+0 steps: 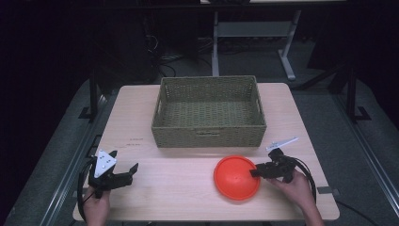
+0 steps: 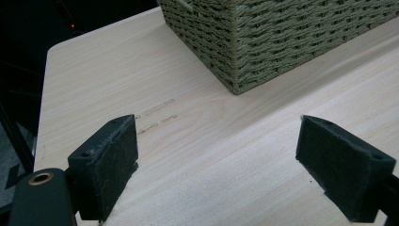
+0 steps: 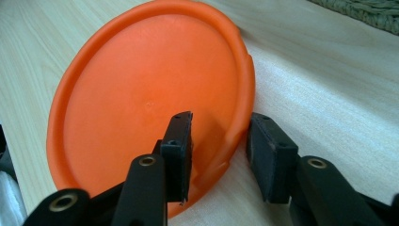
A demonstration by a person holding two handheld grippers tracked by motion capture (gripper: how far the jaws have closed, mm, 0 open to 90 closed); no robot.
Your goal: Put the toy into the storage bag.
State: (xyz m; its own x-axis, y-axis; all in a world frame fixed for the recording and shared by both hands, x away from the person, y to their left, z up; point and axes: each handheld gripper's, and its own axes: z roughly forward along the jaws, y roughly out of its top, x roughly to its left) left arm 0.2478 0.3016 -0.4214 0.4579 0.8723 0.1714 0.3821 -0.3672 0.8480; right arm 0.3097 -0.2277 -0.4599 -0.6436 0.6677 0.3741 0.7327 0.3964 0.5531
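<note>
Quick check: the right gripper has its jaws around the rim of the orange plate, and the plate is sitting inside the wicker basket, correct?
Not quite. The right gripper does straddle the rim of the orange plate, but the plate lies on the table in front of the wicker basket, not inside it. The high view shows this plainly.

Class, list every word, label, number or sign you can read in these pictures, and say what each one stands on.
No text can be read.
Faint dark marks on the table, left of the basket: too small and blurred to read.
Orange plate: plain, no lettering.
Grey plate on the left gripper: small dots, no words.
</note>
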